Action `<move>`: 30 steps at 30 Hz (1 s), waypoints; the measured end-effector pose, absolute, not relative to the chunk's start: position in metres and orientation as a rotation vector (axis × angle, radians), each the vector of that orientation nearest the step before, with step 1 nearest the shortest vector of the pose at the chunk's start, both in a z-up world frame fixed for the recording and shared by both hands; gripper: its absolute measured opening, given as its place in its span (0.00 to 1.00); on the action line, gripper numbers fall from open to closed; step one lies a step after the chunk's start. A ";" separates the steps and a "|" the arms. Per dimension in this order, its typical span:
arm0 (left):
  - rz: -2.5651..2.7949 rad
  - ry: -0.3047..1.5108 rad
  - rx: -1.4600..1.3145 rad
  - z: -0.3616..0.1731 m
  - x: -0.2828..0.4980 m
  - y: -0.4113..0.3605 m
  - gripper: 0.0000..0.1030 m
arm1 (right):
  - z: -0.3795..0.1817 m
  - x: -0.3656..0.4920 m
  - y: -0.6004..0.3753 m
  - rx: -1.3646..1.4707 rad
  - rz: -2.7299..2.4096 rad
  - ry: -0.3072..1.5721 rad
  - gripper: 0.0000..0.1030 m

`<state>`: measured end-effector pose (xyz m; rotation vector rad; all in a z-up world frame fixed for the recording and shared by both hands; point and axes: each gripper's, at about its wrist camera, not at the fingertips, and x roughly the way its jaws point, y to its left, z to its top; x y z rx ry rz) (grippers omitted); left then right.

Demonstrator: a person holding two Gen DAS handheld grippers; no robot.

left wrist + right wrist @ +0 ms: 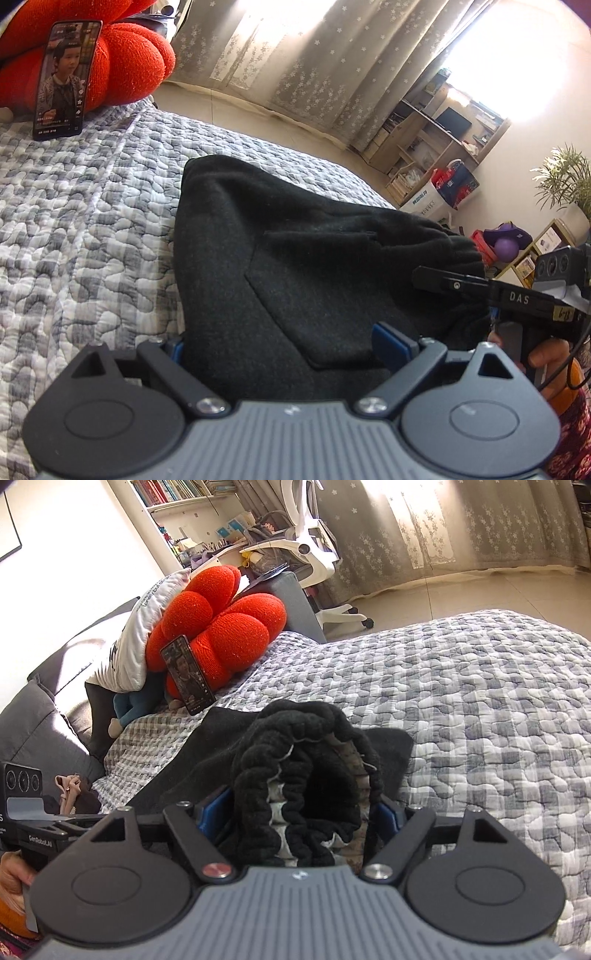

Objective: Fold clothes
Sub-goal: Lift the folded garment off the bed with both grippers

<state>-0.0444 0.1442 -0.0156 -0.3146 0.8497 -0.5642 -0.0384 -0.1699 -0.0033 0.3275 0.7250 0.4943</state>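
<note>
The black, thick knitted garment with a patch pocket (314,266) lies on my grey-and-white quilted bed (85,229), its gathered elastic waistband (295,775) raised. It looks soft, floppy and fairly heavy. My left tool (291,343) pinches an edge; my right tool (299,812) clamps the bunched waistband, the firmest hold.

Black trousers (295,258): matt, slightly fuzzy knit cloth; gathered elastic waistband (295,775) nubbly, pale lining showing. Bedspread (92,221): quilted, puckered cotton-like cloth, matt. Red cushion (221,627): coarse knit. Left gripper (288,347): matt black plastic, ribbed grey housing, shiny metal screws, blue rubbery pads (391,339). Phone (66,79): glossy glass. Curtains (314,55): thin lace.
</note>
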 end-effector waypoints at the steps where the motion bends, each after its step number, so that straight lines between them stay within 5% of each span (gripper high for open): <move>1: -0.559 0.857 -0.320 -0.018 -0.042 0.145 0.91 | -0.005 -0.037 -0.170 0.324 0.496 0.744 0.79; 9: -0.547 0.895 -0.485 -0.033 -0.028 0.171 0.91 | -0.031 -0.020 -0.191 0.515 0.518 0.949 0.81; 15: -0.561 0.933 -0.539 -0.049 -0.018 0.174 0.80 | -0.043 -0.017 -0.198 0.645 0.561 0.992 0.78; 25: -0.527 0.858 -0.522 -0.036 -0.027 0.171 0.38 | -0.026 -0.031 -0.186 0.517 0.545 0.856 0.59; 30: -0.527 0.844 -0.525 -0.026 -0.034 0.173 0.35 | -0.017 -0.029 -0.186 0.506 0.553 0.795 0.55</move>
